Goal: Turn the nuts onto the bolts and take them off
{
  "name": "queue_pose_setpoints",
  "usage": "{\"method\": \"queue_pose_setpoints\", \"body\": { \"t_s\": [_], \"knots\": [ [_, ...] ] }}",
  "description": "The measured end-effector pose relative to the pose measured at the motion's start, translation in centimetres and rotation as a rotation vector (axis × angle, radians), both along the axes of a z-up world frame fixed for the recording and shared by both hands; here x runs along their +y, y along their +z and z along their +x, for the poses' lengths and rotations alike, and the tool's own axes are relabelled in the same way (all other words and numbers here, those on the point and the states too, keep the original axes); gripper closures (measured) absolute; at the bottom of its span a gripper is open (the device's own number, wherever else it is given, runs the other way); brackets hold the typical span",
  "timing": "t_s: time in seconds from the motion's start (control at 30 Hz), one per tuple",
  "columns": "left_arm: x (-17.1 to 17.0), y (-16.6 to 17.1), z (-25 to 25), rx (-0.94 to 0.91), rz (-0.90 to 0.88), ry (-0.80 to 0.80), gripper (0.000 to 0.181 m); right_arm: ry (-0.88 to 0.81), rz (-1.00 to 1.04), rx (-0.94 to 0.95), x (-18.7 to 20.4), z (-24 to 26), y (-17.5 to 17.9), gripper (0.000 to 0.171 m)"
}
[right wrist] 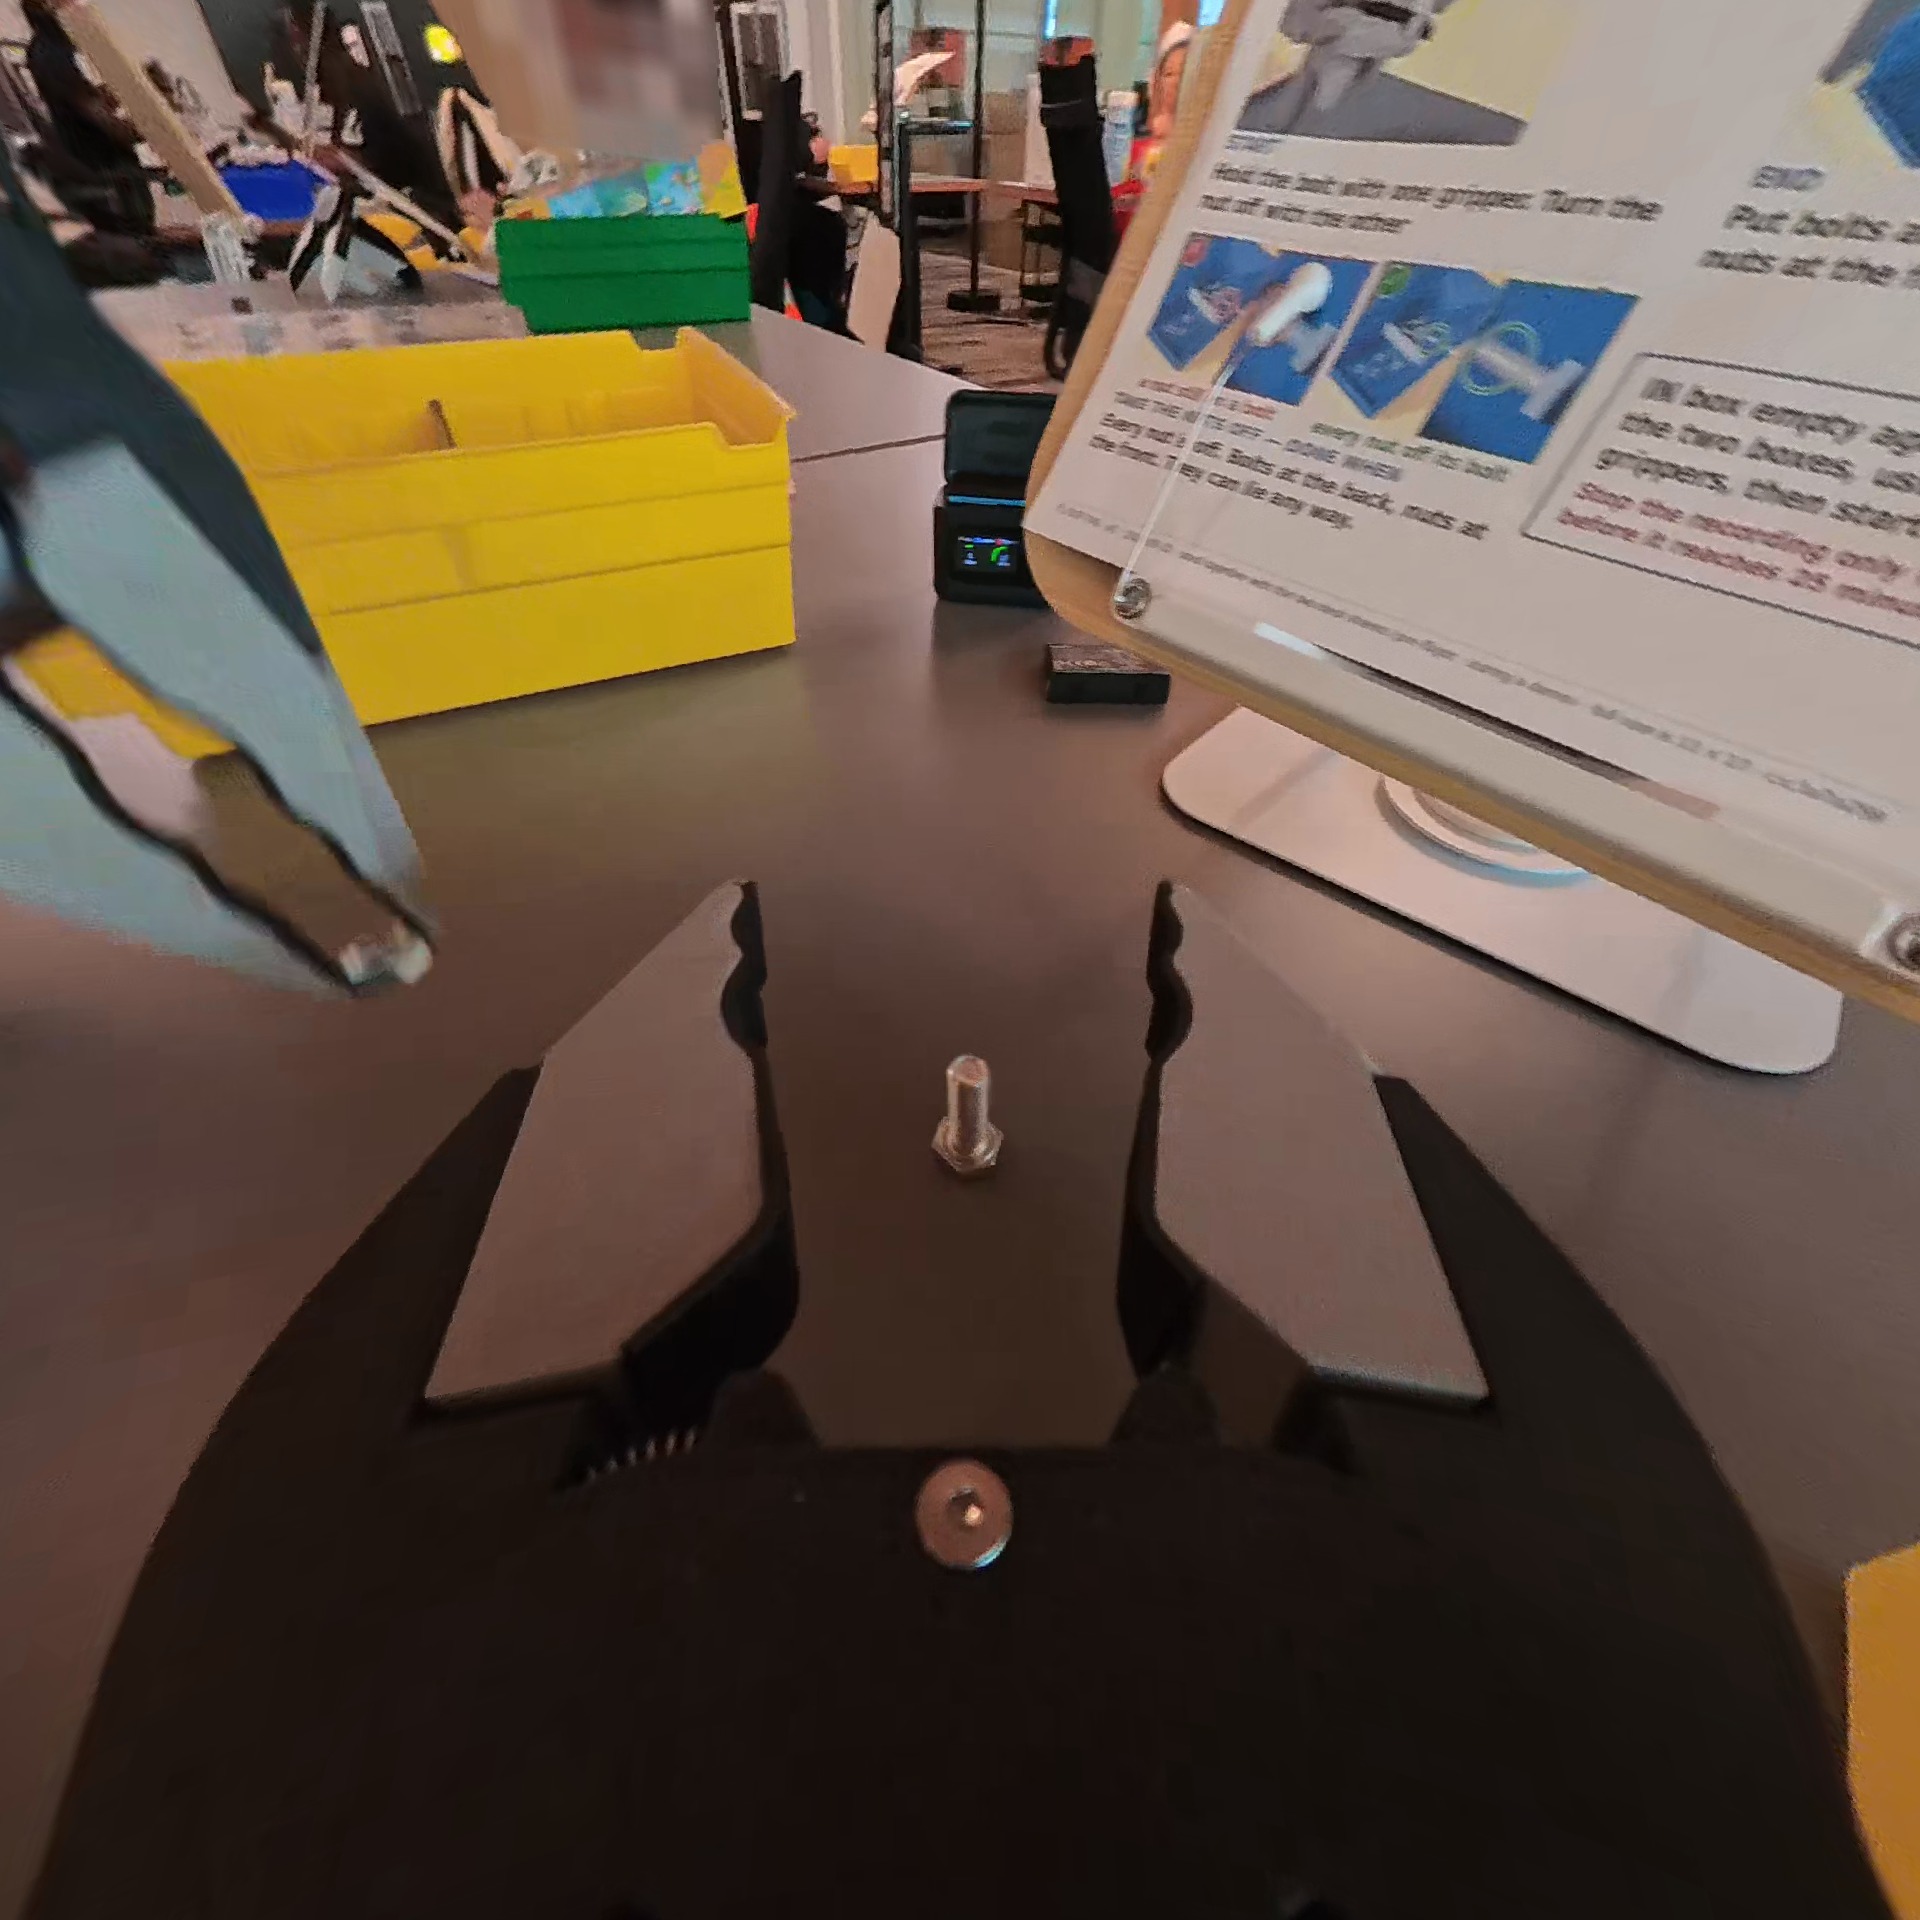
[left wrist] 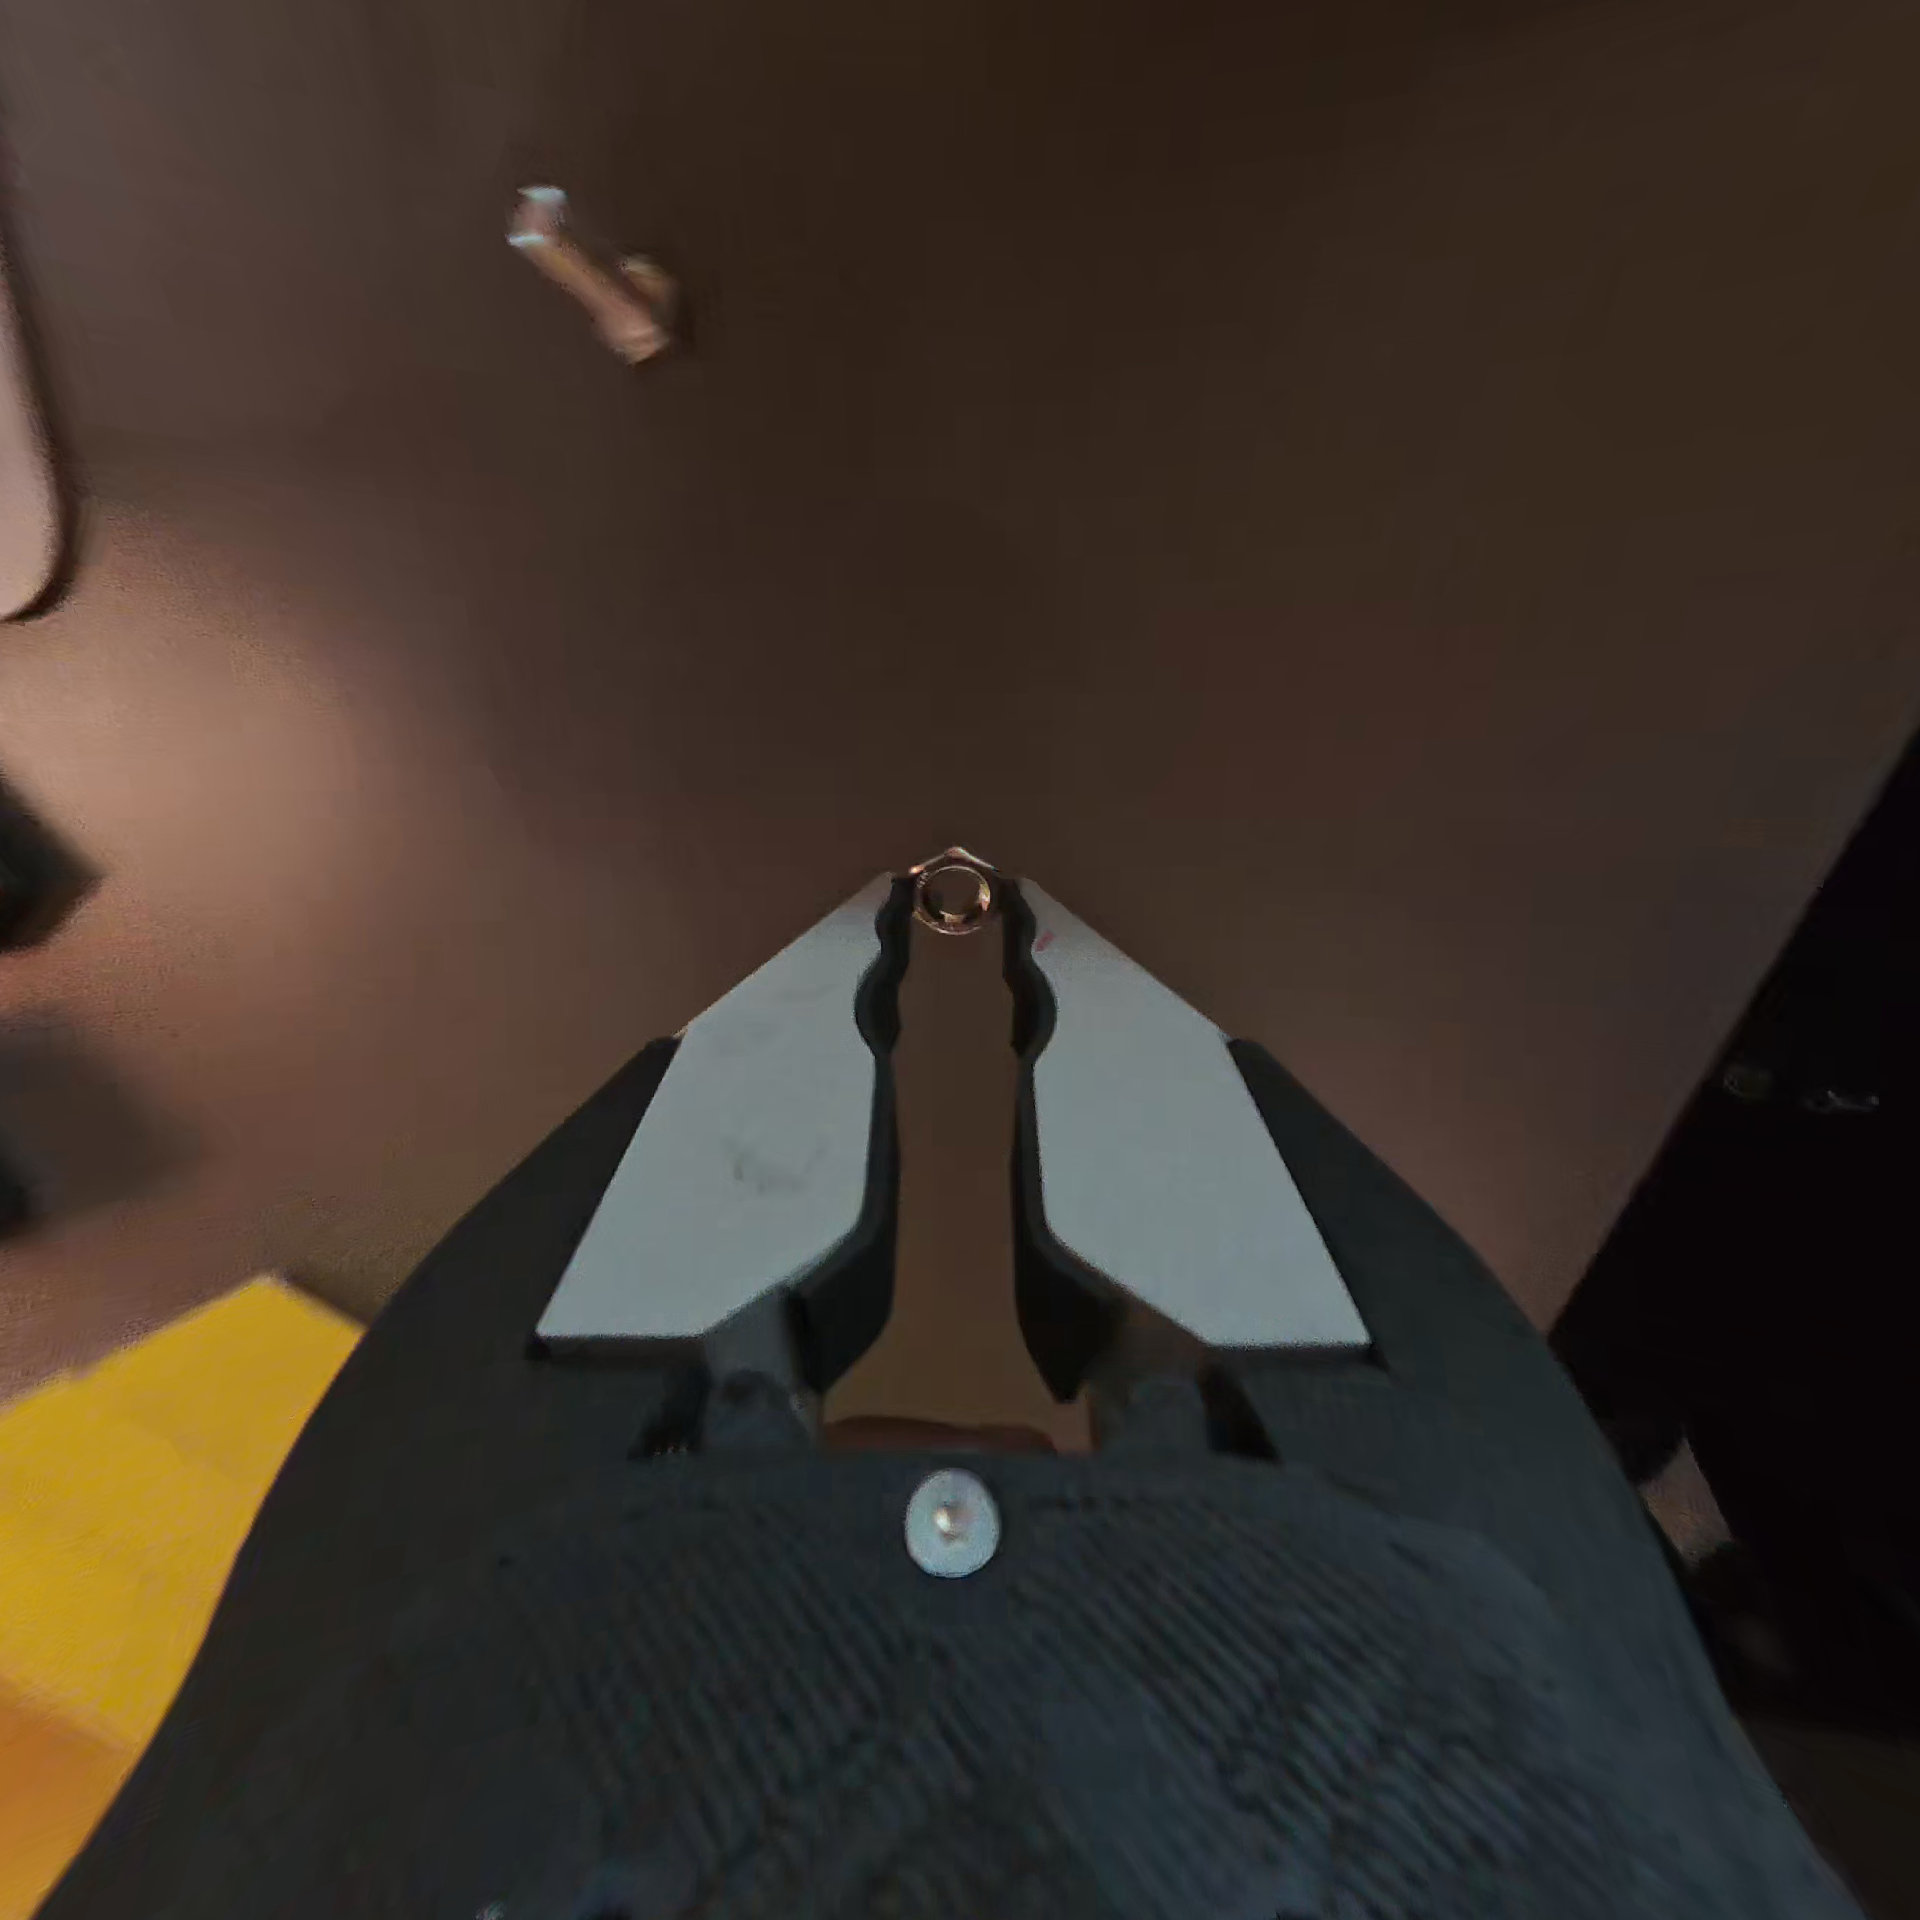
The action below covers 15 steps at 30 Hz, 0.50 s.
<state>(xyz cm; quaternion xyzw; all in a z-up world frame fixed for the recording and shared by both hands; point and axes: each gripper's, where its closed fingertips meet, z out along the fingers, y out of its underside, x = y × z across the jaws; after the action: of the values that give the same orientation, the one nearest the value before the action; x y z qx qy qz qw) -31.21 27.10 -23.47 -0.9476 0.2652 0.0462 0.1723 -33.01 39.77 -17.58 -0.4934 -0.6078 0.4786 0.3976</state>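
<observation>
My left gripper [left wrist: 953,902] is shut on a small silver nut [left wrist: 953,899], pinched at the very fingertips with its hole facing the camera, above the dark table [left wrist: 1247,520]. A silver bolt [left wrist: 592,275] shows blurred on the table, far upper left. In the right wrist view the bolt [right wrist: 966,1117] stands upright on its head between the fingers of my right gripper [right wrist: 954,904], which is open wide and touches nothing. The left gripper [right wrist: 384,956] with the nut [right wrist: 390,958] hangs at the left of that view, above the table and apart from the bolt.
A yellow bin [right wrist: 520,499] stands back left, a green bin [right wrist: 623,270] behind it. An instruction board [right wrist: 1507,416] on a white base [right wrist: 1455,883] fills the right. A small black device [right wrist: 987,509] and black block [right wrist: 1107,673] lie behind. Another yellow bin [left wrist: 156,1507] is near.
</observation>
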Motion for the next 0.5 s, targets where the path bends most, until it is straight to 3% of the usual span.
{"method": "queue_pose_setpoints", "body": {
  "t_s": [0.1,0.33,0.5],
  "knots": [
    [1.7,-3.7,2.6,-0.077,-0.139,-0.049,0.165,-0.039,-0.016,0.004,1.2,0.2,0.1,0.101],
    [4.2,-3.6,3.0,-0.113,-0.148,-0.055,0.157,-0.033,-0.004,0.003,1.5,0.1,0.1,0.102],
    [3.9,-2.4,3.2,-0.201,-0.057,-0.048,0.140,-0.024,0.002,-0.019,1.4,-0.1,-0.5,0.102]
  ]
}}
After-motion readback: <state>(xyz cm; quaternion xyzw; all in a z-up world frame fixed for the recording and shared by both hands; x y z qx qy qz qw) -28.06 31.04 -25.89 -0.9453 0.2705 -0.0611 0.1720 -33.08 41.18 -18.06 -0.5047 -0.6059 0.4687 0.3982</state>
